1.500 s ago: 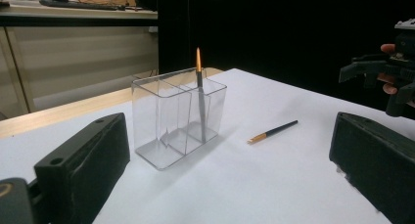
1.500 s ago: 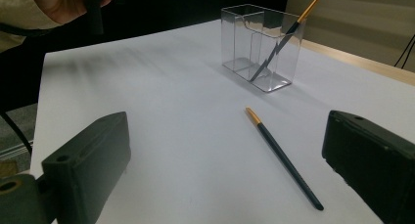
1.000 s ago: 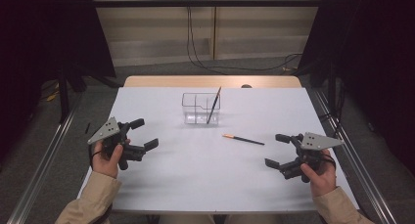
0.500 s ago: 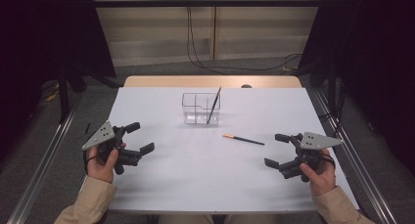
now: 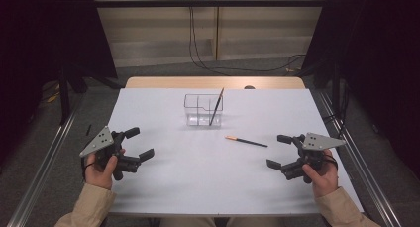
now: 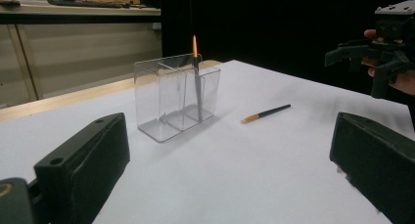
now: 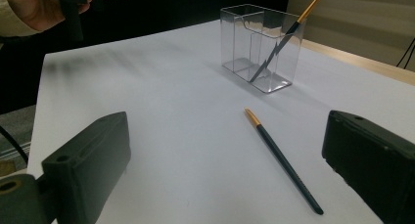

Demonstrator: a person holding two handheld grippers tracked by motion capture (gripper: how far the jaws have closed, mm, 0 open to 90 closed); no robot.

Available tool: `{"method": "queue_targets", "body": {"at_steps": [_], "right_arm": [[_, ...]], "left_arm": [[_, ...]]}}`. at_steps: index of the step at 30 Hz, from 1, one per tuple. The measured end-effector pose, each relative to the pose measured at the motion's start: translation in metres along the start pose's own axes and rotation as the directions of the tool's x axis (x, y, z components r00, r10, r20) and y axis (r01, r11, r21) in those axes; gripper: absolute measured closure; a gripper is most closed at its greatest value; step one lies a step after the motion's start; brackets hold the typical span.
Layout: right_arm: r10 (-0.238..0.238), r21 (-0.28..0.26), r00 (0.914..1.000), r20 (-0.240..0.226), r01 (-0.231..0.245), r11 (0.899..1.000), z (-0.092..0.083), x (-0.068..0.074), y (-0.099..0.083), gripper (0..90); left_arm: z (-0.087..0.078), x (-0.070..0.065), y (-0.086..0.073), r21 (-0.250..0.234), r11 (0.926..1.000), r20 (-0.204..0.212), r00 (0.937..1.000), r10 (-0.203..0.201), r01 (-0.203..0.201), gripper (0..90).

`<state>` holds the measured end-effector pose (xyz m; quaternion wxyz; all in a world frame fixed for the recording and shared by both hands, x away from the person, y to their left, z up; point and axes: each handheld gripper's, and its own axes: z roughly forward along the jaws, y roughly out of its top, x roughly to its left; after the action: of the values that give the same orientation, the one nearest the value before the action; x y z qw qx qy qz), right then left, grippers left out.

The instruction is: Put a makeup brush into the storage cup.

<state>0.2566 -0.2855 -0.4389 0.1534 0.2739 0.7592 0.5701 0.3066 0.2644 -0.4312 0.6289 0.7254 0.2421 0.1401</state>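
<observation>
Jaws wide on L gripper & R gripper, both empty; pencil on table btwn.

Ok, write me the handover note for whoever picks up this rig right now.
Left tool: open, holding nothing, over the table's near left part.
Right tool: open, holding nothing, near the right edge.
Clear holder: upright at centre back, one pencil leaning in its right compartment.
Second pencil: lying flat on the table between holder and right tool, orange end toward the holder.
Done: one pencil in. Left, probably: pick up the loose pencil, the right tool being nearer, and put it in the holder.
</observation>
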Motion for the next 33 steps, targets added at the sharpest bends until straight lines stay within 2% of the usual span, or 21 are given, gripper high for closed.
{"method": "queue_targets", "body": {"at_steps": [13,21,33], "right_arm": [[0.019,0.004,0.9998,0.003,-0.019,1.0,0.005,-0.002,0.001,3.2],[0.037,0.003,0.999,0.026,-0.038,0.999,0.012,-0.01,0.005,3.2],[0.027,0.011,0.9986,0.045,-0.028,1.0,0.02,-0.014,0.015,3.0]], "left_arm": [[0.001,0.0,-0.003,0.008,1.0,0.007,1.0,0.002,-0.002,1.2],[-0.002,0.0,-0.004,0.004,1.0,-0.001,1.0,-0.003,0.003,1.3],[0.003,0.001,-0.005,0.007,0.9999,0.01,0.9999,-0.008,0.008,1.3]]}}
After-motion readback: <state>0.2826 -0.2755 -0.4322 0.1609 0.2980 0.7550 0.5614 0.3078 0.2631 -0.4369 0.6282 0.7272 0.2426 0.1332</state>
